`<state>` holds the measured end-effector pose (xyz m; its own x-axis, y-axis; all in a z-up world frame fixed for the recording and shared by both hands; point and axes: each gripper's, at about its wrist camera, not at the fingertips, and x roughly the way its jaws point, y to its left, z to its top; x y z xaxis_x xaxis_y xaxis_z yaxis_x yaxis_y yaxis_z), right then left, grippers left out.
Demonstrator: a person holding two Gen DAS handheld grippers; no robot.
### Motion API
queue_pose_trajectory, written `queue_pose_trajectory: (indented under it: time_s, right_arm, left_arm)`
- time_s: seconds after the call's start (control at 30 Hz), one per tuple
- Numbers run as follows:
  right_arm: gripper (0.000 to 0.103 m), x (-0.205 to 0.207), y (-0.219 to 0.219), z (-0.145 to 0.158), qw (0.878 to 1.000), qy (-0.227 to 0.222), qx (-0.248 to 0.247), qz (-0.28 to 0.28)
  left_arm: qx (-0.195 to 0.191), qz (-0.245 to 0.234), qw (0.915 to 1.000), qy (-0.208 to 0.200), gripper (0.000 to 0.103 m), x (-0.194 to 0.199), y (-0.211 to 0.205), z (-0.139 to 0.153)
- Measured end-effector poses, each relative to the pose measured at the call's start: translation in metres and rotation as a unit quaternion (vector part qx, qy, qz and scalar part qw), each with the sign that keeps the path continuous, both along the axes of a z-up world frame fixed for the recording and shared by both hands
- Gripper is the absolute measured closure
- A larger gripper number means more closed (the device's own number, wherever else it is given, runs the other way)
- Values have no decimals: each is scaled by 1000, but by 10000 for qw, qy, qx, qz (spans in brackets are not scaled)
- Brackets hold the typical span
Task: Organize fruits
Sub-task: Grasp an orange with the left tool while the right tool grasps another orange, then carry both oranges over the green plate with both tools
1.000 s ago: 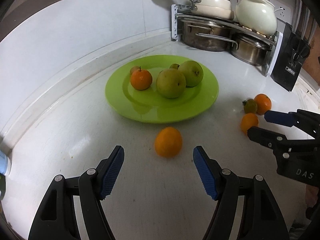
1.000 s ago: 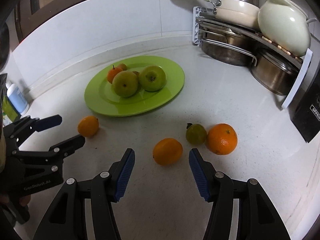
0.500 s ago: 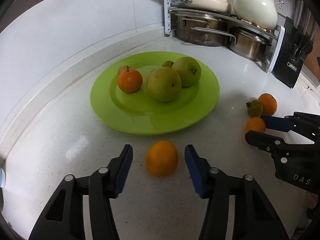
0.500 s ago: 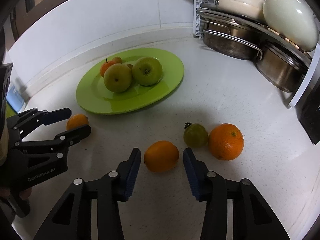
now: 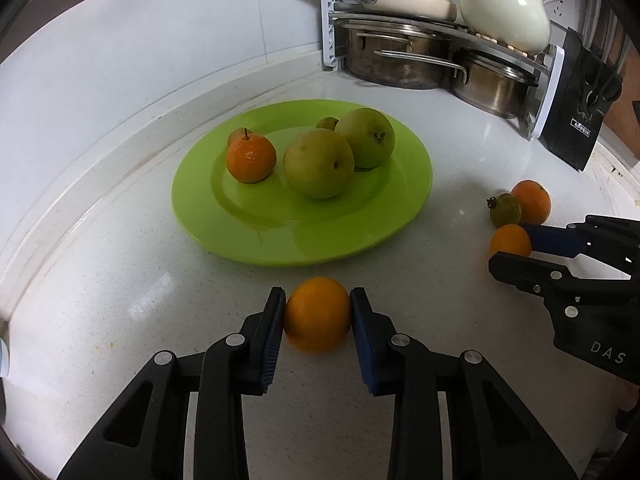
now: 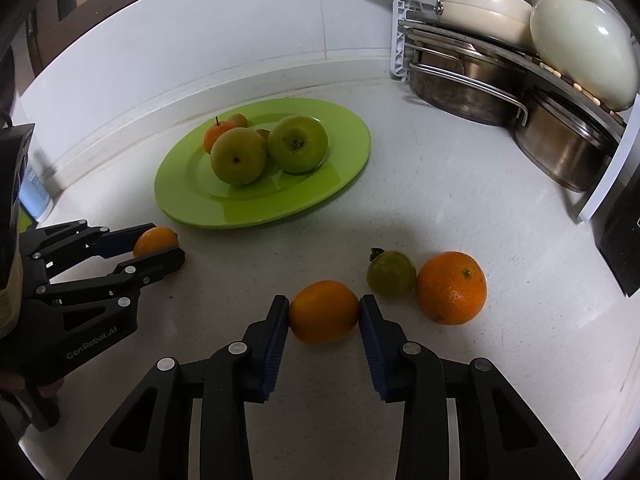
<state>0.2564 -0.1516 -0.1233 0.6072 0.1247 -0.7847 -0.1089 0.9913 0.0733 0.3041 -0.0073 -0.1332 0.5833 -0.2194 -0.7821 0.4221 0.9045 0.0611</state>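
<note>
White counter (image 5: pixel 120 280); orange (image 5: pixel 317 314) between closing jaws

wall: white tile (image 5: pixel 168 40) | counter: white speckled (image 5: pixel 120 320) | corner: pot rack (image 5: pixel 440 36)

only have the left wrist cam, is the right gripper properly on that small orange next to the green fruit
observer: Yes. The right gripper is closing, and both blue pads are already against the small smooth orange, which sits on the white counter.
operator: anything crowding it
observer: The small green round fruit with a dark stalk lies just beyond the finger on the picture's right. It looks clear of the gripped orange.
operator: and the big one
observer: The large pebbly orange seems to rest against that green fruit, on the side away from the gripper.
</note>
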Motion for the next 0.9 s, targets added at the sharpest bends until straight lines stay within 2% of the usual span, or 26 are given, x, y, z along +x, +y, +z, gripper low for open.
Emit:
queue_pose_trajectory:
  time_s: [0.37,0.9]
  right_arm:
    - [66,-4,1,20,9996,-206,164,125]
    - [66,22,8,82,9932,-917,465,546]
  left_arm:
    - [-257,165,9994,-190,70,-15,8,28]
    - [-447,248,9950,-858,70,-4,9,87]
